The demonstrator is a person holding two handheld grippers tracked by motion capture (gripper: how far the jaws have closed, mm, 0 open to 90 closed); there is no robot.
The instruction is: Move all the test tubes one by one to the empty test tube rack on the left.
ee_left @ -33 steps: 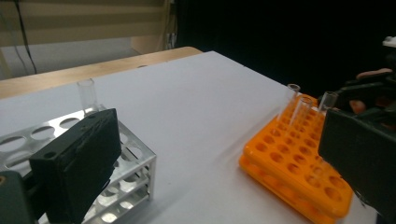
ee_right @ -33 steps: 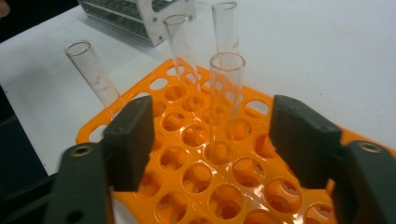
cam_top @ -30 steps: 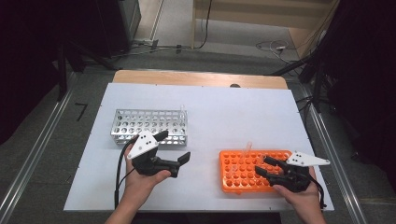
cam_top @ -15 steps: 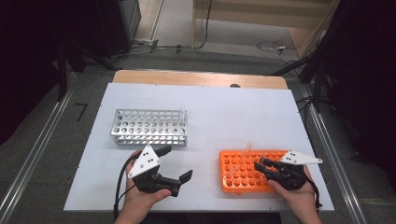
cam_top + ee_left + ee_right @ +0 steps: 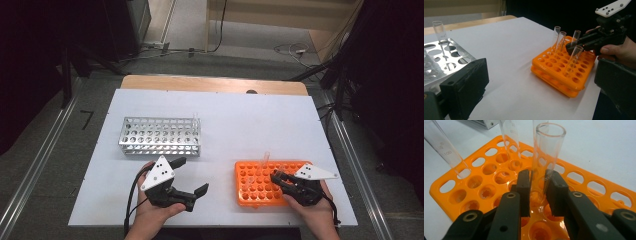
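Now, right claw (image 5: 537,192): jaws just closed, gripping a test tube (image 5: 546,157) standing in the orange rack (image 5: 454,195).
Left claw (image 5: 192,176): open, idle.
Meaning: tube ready to lift.

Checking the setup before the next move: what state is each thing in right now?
Right gripper: shut on a test tube.
Test tube: upright, in the orange rack.
Orange rack: holds a few tubes.
Left gripper: open, empty.
Metal rack: one tube standing.

Right tongs (image 5: 537,192) just closing, left tongs (image 5: 192,176) wide apart.
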